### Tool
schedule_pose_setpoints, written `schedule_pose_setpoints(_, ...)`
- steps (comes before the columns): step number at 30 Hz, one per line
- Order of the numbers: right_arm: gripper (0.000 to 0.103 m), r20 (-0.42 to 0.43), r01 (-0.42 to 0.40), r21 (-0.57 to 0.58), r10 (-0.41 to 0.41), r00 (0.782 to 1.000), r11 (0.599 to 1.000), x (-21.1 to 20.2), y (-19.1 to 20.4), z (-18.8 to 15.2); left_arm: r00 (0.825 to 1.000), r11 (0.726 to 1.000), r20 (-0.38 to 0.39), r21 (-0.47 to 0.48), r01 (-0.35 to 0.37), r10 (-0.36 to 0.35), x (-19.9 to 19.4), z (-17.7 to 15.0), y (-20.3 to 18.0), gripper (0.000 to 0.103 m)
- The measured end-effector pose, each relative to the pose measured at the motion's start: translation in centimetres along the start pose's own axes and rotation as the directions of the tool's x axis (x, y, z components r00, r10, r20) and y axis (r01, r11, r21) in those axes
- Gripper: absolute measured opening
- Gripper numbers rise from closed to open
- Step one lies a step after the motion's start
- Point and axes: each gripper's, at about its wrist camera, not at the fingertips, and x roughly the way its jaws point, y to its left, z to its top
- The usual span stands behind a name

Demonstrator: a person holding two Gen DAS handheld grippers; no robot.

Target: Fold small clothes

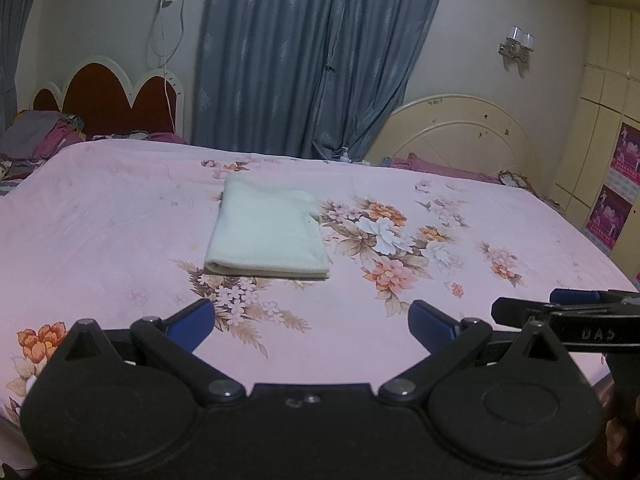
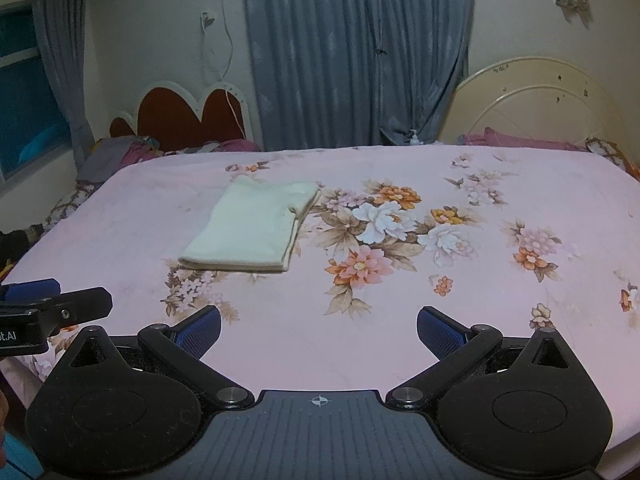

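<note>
On the pink floral bed sheet, a pale cloth lies folded into a flat rectangle, its inner layers hidden, well ahead of both grippers and touched by neither. The left gripper and the right gripper hover low over the near edge with their blue-padded fingers spread wide apart and holding nothing; each sees the other only as a cut-off black piece at the frame edge. Behind the bed hang blue-grey curtains, with a red scalloped headboard, a cream headboard and a blurry wall lamp.

Folded cloth lies on the bed, curtains behind.
</note>
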Motion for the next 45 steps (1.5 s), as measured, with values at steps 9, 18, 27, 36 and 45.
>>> schedule_pose_setpoints(9,0.103,0.001,-0.003,0.001,0.003,1.0,1.0,0.2,0.1,0.1,1.0,1.0,-0.001,0.007,0.001,-0.001,0.1,-0.1,0.2,0.102)
schedule_pose_setpoints(18,0.103,0.001,-0.007,0.006,0.007,1.0,1.0,0.3,0.2,0.1,1.0,1.0,0.002,0.01,0.001,-0.001,0.4,0.0,0.5,0.102)
schedule_pose_setpoints(27,0.103,0.0,-0.006,0.003,0.006,1.0,1.0,0.3,0.3,0.2,1.0,1.0,0.006,0.007,-0.005,0.005,0.5,0.1,1.1,0.102)
schedule_pose_setpoints(36,0.103,0.002,-0.009,-0.009,0.009,1.0,1.0,0.3,0.3,0.1,1.0,1.0,0.009,0.006,-0.005,0.005,0.4,0.3,1.5,0.102)
schedule_pose_setpoints(45,0.103,-0.001,-0.008,-0.01,0.008,1.0,1.0,0.4,0.2,0.3,1.0,1.0,0.005,0.005,0.0,0.0,0.4,0.4,1.5,0.102)
